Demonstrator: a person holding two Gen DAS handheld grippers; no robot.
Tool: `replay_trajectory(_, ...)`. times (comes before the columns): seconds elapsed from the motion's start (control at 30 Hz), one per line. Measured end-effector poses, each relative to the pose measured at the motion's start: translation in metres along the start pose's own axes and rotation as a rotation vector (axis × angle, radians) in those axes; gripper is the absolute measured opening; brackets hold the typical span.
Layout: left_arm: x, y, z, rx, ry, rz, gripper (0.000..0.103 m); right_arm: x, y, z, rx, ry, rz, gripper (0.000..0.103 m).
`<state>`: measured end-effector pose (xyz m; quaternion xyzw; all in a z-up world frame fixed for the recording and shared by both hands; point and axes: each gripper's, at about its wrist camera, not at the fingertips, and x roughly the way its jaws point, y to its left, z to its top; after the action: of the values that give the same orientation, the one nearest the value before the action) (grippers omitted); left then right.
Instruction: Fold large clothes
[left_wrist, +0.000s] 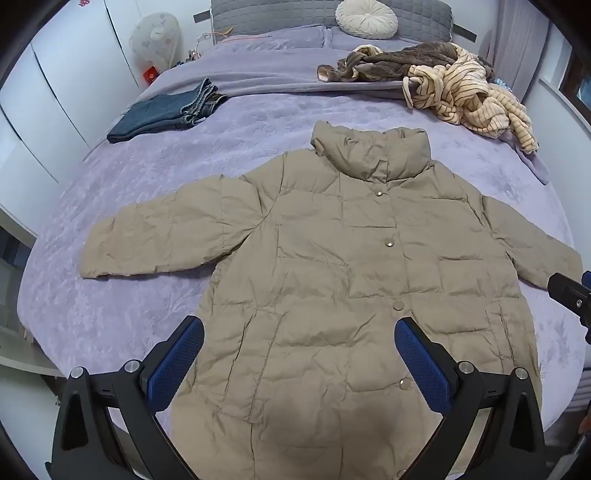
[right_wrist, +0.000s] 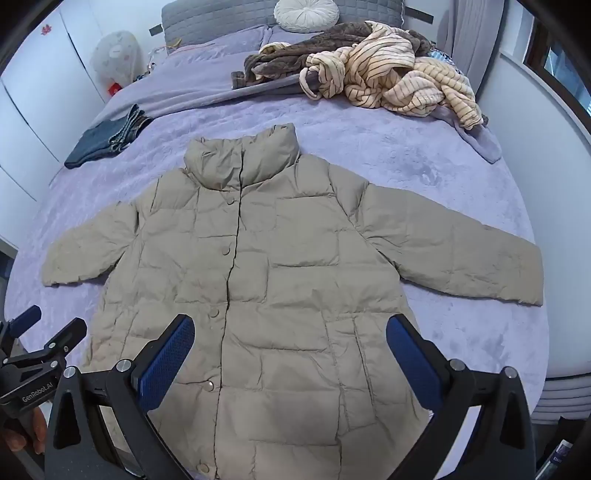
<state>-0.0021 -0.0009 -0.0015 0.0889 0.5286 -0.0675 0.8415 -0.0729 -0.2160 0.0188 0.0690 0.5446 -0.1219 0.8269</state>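
Both grippers are held wide apart and empty: left gripper (left_wrist: 299, 341) and right gripper (right_wrist: 290, 338) are poised above the lower front of the puffer jacket (left_wrist: 343, 280), nothing being pinched by the blue pads (left_wrist: 177, 365). Jacket is laid flat, front up and snapped shut, in the middle of the purple bed cover (right_wrist: 424, 170). Its long axis is run from hem, nearest the cameras, to collar (right_wrist: 240, 162), pointed at the headboard. Sleeves are spread out to both sides. Folded jeans (left_wrist: 166, 114) are seen far left, a heap of striped and brown clothes (right_wrist: 369, 81) far right.
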Motion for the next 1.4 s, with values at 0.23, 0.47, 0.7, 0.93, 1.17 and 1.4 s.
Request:
replay_trajectory(0.23, 0.002, 0.008, 0.02, -0.009, 0.029, -0.073, 0.103, -0.003, 0.011, 0.004, -0.011, 0.002, -0.083, 0.103)
replay_trajectory(0.47, 0.001, 0.008, 0.016, 0.002, 0.004, -0.056, 0.103, -0.003, 0.013, 0.005, 0.011, -0.017, -0.087, 0.103)
replay_trajectory(0.7, 0.002, 0.008, 0.017, -0.002, 0.006, -0.055, 0.103, -0.001, 0.012, 0.007, 0.01, -0.015, -0.09, 0.103)
replay_trajectory(0.93, 0.003, 0.011, 0.018, -0.004, 0.009, -0.057, 0.103, 0.0, 0.012, 0.008, 0.011, -0.013, -0.092, 0.103)
replay_trajectory(1.17, 0.003, 0.011, 0.018, -0.003, 0.007, -0.058, 0.103, 0.002, 0.011, 0.009, 0.011, -0.011, -0.093, 0.103)
replay_trajectory(1.4, 0.002, 0.011, 0.019, -0.003, 0.008, -0.058, 0.103, 0.001, 0.012, 0.009, 0.01, -0.009, -0.094, 0.103)
